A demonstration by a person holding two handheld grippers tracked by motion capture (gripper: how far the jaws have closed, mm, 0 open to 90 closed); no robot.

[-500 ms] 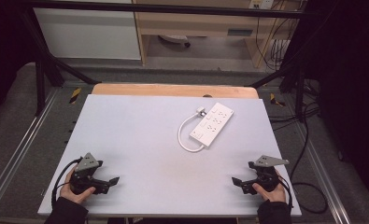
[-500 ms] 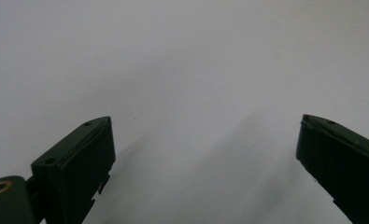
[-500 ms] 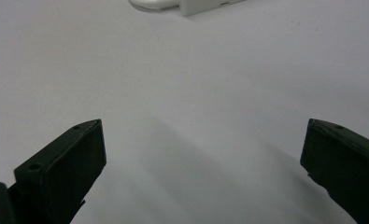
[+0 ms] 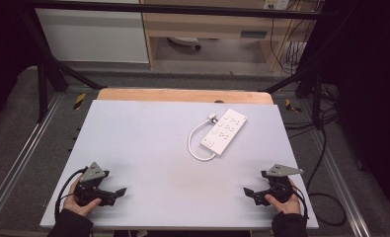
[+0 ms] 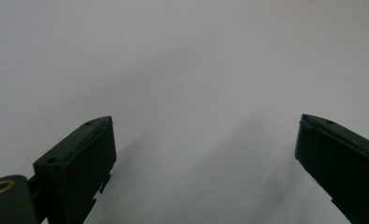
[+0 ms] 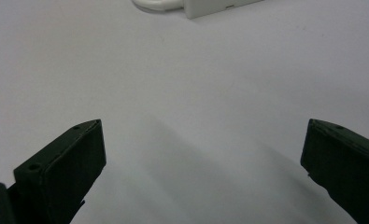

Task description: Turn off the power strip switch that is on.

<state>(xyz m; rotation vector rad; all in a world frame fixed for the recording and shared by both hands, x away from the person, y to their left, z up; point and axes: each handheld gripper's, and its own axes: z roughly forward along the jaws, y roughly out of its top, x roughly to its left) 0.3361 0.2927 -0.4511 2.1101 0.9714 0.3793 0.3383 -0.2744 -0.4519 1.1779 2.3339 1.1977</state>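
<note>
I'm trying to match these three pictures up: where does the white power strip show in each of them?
High view: the power strip lies right of centre on the far half of the table, its cord looping to its left.
Left gripper view: bare table surface between the black jaws.
Right gripper view: one end of the strip and its cord sit at the top edge.
Shared landmark: the pale table top.

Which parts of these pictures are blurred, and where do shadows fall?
High view: the power strip is fairly sharp and the room around the table is dark. Right gripper view: the strip's end is soft and the jaws throw faint shadows. Left gripper view: the near jaws are blurred, with soft shadows beside them.
</note>
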